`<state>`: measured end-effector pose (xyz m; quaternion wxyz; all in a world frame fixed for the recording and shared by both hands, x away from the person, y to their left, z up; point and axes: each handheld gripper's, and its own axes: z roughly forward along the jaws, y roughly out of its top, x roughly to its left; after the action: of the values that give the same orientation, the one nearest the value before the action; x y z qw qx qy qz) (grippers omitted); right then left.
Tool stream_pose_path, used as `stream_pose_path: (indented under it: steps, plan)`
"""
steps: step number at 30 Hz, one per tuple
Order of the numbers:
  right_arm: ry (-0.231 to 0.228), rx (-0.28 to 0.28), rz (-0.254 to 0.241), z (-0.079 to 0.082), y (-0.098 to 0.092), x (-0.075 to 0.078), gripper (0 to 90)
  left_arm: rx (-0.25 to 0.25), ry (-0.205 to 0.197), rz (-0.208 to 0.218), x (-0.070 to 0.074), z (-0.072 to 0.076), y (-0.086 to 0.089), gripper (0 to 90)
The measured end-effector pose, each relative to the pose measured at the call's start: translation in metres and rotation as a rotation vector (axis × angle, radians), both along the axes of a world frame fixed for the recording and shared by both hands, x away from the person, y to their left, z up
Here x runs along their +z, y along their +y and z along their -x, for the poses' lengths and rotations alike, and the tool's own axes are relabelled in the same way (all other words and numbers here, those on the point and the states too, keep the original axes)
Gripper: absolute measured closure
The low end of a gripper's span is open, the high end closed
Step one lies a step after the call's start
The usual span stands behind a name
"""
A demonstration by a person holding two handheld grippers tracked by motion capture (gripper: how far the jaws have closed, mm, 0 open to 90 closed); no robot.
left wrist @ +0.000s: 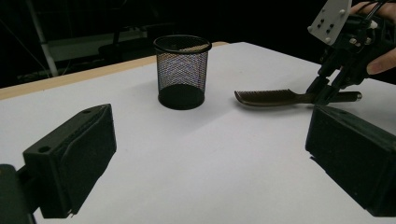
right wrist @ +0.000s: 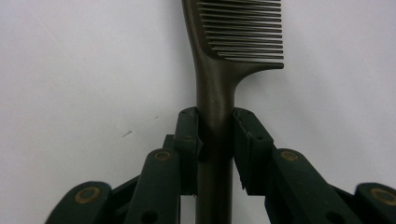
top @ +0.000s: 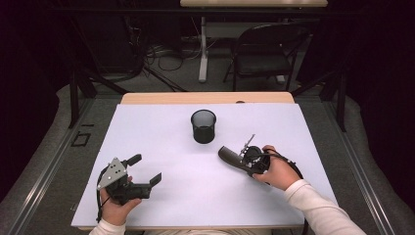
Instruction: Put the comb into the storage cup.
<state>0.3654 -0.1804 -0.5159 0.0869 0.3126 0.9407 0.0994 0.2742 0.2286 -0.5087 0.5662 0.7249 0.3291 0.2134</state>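
Observation:
A dark comb (top: 227, 155) (left wrist: 266, 97) (right wrist: 236, 28) sits low over the white table cover, right of centre, its toothed end pointing toward the middle. My right gripper (top: 243, 160) (left wrist: 322, 95) (right wrist: 215, 135) is shut on the comb's handle, one pad pressing each side. A black mesh cup (top: 203, 126) (left wrist: 182, 70) stands upright just beyond the comb's tip, and no object can be made out inside it. Near the front left, my left gripper (top: 145, 169) (left wrist: 205, 154) is open wide with nothing between its jaws.
The white cover (top: 161, 137) spans the table, with a wooden edge (top: 205, 98) at the far side. Beyond the table are a black folding chair (top: 264, 49), a white table leg (top: 202, 49) and cables on the floor.

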Motion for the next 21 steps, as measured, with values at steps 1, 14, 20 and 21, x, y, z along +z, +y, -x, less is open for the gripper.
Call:
stream_pose_path:
  steps: [1, 14, 20, 21]
  plan:
    - [-0.004, -0.005, -0.009, 0.000, 0.000, 0.000, 72.6, 0.000, 0.000, 0.001, 0.000, 0.000, 0.000, 1.9]
    - [-0.046, -0.013, -0.057, 0.005, 0.001, 0.010, 72.6, 0.001, -0.001, 0.000, 0.000, 0.000, 0.000, 1.9]
    - [-0.059, -0.010, -0.076, 0.008, 0.002, 0.013, 72.6, 0.001, -0.001, -0.001, 0.000, 0.000, 0.000, 1.9]
    - [-0.060, -0.010, -0.083, 0.008, 0.003, 0.014, 72.6, -0.001, 0.000, -0.002, 0.000, 0.000, 0.000, 1.9]
